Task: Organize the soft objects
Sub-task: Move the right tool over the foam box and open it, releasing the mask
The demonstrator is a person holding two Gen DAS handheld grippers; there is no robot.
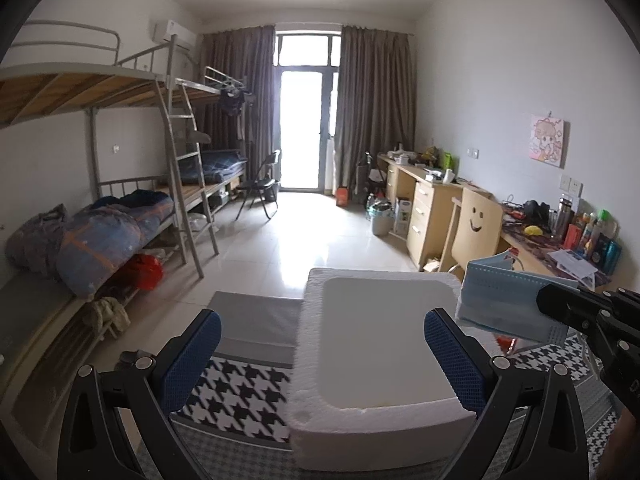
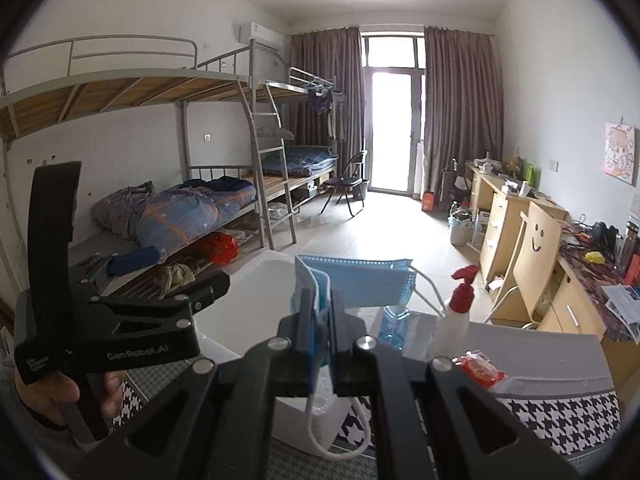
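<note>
Blown-out balcony door [image 1: 301,128] backlight, dim room, fisheye vignette
</note>
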